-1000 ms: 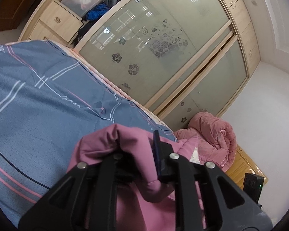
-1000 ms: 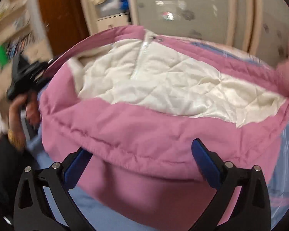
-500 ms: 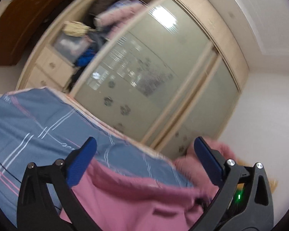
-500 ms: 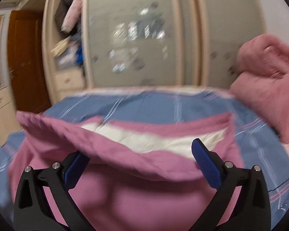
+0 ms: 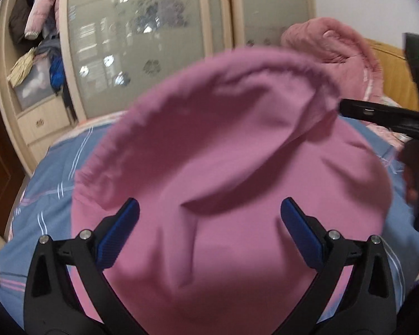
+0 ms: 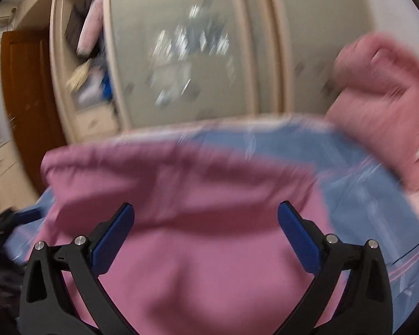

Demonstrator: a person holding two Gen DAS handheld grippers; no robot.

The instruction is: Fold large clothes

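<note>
A large pink padded jacket (image 5: 223, 167) lies folded over on the blue striped bed sheet (image 5: 47, 189), its pink outer side up. It also fills the lower half of the right wrist view (image 6: 195, 223), which is blurred. My left gripper (image 5: 209, 217) is open and empty just above the jacket. My right gripper (image 6: 205, 223) is open and empty above it too. The right gripper's body shows at the right edge of the left wrist view (image 5: 391, 117), by the jacket's raised far corner.
A rolled pink quilt (image 5: 338, 44) lies at the far right of the bed (image 6: 382, 106). A wardrobe with frosted sliding doors (image 5: 153, 42) and open shelves of clothes (image 5: 36, 55) stands behind. A wooden headboard (image 5: 391, 75) is at right.
The left gripper has let go of the jacket and opened. The jacket's white lining has been covered by the pink side. Both cameras have swung toward the wardrobe.
</note>
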